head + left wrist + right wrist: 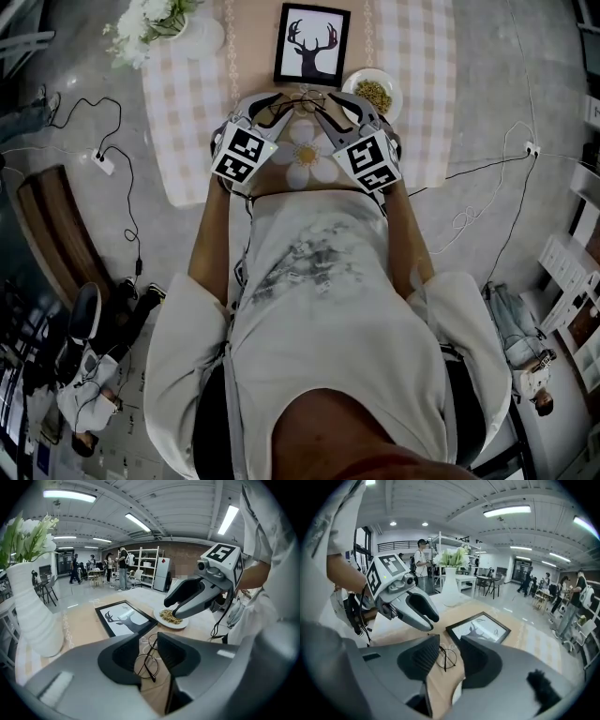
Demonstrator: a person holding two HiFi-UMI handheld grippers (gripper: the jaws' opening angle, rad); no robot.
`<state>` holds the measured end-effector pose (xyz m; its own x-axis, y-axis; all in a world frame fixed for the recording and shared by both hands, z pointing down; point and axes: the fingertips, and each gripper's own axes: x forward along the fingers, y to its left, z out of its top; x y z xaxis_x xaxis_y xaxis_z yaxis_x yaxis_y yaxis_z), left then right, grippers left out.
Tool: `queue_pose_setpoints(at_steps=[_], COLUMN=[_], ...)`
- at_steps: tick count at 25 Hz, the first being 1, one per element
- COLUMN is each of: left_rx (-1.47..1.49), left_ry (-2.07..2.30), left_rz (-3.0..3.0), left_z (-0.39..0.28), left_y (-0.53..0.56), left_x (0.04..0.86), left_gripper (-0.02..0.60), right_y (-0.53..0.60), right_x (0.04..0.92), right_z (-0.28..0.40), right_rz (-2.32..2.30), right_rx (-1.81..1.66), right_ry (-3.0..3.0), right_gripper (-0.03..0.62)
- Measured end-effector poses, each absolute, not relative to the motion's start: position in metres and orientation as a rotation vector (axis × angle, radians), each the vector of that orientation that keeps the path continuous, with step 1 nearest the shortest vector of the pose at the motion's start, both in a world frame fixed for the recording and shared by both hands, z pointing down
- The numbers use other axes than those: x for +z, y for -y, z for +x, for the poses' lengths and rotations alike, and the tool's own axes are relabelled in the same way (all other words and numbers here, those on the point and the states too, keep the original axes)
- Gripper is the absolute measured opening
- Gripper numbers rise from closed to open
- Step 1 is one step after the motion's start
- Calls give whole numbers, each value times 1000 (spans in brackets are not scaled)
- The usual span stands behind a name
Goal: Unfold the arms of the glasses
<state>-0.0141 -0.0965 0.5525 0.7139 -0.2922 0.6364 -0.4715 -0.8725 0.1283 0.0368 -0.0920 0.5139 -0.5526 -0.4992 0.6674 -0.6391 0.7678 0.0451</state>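
Thin round wire-rimmed glasses [302, 97] lie on the tan runner in the middle of the table. In the left gripper view the glasses [146, 660] show in the gap between the jaws of my left gripper [149, 654], which are open and apart from the frame. Seen from the right gripper view, the glasses [445, 657] lie just beyond the open jaws of my right gripper [450, 657]. From the head view the left gripper [281, 103] and right gripper [325, 103] point inward at the glasses from either side, tips close together. How the arms of the glasses stand I cannot tell.
A framed deer picture [312, 44] lies just behind the glasses. A white plate of grains [375, 92] sits to the right. A white vase with flowers [178, 28] stands at the table's far left. A flower-shaped mat [307, 155] lies near me. Cables run across the floor.
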Motion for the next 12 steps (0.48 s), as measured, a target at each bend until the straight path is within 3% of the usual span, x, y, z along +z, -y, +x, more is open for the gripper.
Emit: queue_pose_setpoints(at_steps=[12], left_rx=[1030], left_ry=[536], left_rz=[2619], left_z=[-6], left_y=[93], left_x=[581], left_gripper=[137], right_y=[89], right_x=[530], right_z=[32], right_rz=[788], right_rx=[279], right_ry=[2243], right_gripper=[170])
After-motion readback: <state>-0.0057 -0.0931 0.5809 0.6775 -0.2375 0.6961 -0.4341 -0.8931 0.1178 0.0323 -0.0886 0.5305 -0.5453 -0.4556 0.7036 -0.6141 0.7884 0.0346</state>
